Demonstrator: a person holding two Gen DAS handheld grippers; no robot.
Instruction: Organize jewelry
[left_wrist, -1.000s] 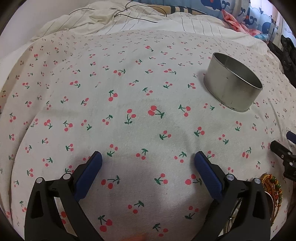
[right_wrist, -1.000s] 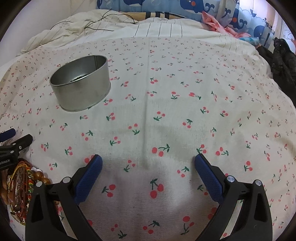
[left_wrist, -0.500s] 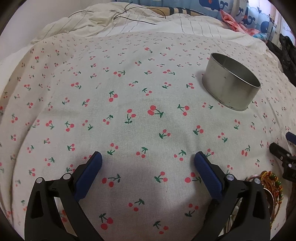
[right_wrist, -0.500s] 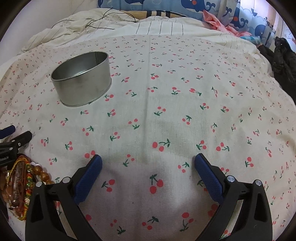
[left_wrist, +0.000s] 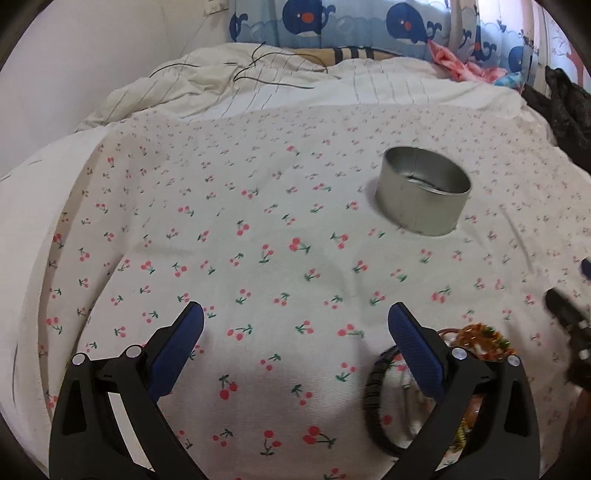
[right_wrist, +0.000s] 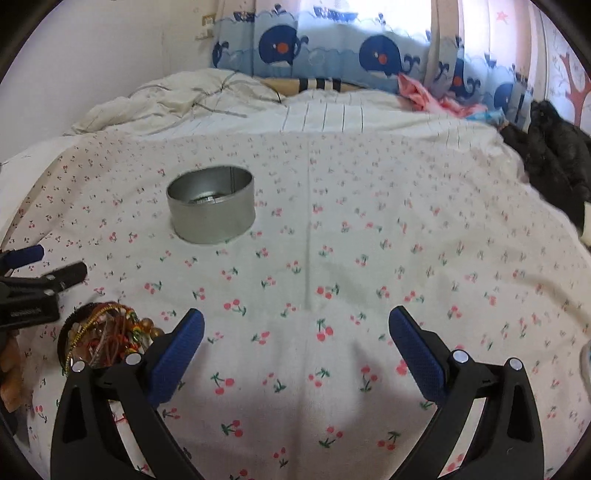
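We see a bed covered by a cherry-print sheet (left_wrist: 258, 229), the biggest thing in both views. On it stands a round metal tin (left_wrist: 423, 195), at about one o'clock in the left view and eleven o'clock in the right view (right_wrist: 211, 210). Something small glints on its floor, too unclear to name.

Smaller still is the tangle of bracelets (right_wrist: 107, 332): beads, coloured cords and a dark ring, heaped on the sheet well apart from the tin. We judge the sorting barely begun, with nearly the whole heap left to move.

Our left gripper (left_wrist: 295, 350) hangs spread wide and empty; the heap (left_wrist: 476, 339) lies at four o'clock, just beside and partly behind its right finger. Our right gripper (right_wrist: 295, 350) is likewise spread and empty, with the heap at eight o'clock beside its left finger.
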